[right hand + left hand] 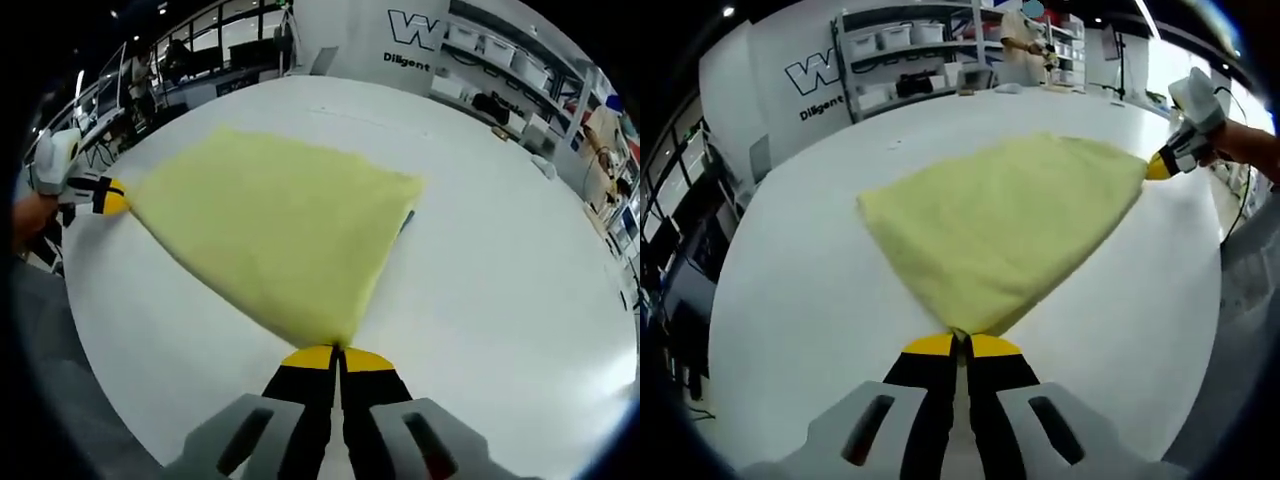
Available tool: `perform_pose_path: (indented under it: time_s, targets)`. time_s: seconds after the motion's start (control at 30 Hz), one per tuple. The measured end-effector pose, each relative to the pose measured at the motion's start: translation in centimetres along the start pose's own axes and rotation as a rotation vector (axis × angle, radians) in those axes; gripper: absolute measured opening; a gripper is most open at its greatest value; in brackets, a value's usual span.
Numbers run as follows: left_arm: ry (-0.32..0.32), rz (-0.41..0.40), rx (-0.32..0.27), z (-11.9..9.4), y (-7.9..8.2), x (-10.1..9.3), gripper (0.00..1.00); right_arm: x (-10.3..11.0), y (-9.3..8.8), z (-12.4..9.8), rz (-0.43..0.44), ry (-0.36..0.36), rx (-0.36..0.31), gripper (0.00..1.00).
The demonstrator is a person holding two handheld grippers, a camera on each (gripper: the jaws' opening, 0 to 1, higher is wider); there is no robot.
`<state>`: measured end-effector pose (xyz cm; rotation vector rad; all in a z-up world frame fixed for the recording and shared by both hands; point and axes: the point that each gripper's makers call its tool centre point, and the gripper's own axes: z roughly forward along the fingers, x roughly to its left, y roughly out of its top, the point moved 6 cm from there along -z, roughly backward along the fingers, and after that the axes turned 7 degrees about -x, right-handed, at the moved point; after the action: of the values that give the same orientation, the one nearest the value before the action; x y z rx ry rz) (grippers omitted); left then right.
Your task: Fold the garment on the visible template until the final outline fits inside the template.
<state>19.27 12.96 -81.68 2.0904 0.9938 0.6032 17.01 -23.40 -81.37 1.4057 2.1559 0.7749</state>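
Behind yellow garment (1005, 230) (both grippers clamping corners), wall (345, 30) reads "Diligent"

A wide white table (790, 290) carries 1 thing: a pale yellow cloth (1000, 225) spread flat across its middle, folded into a rough 4-cornered shape. A dark edge peeks from under the cloth's far corner in the right gripper view. Bare white tabletop surrounds the cloth on all sides.
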Motion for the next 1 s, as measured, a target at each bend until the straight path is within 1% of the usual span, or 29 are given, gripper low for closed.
perform_pose_path:
  time_s: [0.23,0.37,0.47,0.73,0.8,0.9,0.97,1.0]
  targets:
    - [0.001,-0.001,0.003,0.12,-0.29,-0.14,0.0,0.17,-0.61,0.29,0.006,0.007,0.015,0.0]
    - [0.003,-0.001,-0.004,0.11,-0.27,-0.18,0.0,0.05,-0.62,0.32,0.013,0.01,0.014,0.0]
    - [0.005,-0.005,-0.006,0.1,-0.27,-0.21,0.0,-0.06,-0.67,0.31,0.039,0.015,0.009,0.0]
    - [0.009,-0.014,-0.002,0.08,-0.28,-0.23,0.01,0.12,-0.63,0.33,0.044,0.019,0.005,0.0]
    - [0.01,-0.019,0.003,0.03,-0.29,-0.24,0.02,0.07,-0.67,0.31,0.042,0.01,0.004,0.07]
    - [0.017,-0.024,0.006,-0.14,-0.29,-0.09,0.08,0.0,-0.47,-0.08,0.045,0.004,-0.013,0.08]
    - [0.026,-0.031,0.002,-0.28,-0.19,0.07,0.14,-0.24,-0.26,-0.16,0.043,-0.006,-0.025,0.12]
    - [0.027,-0.033,-0.002,-0.35,-0.12,0.09,0.15,-0.23,-0.24,-0.2,0.043,-0.005,-0.025,0.14]
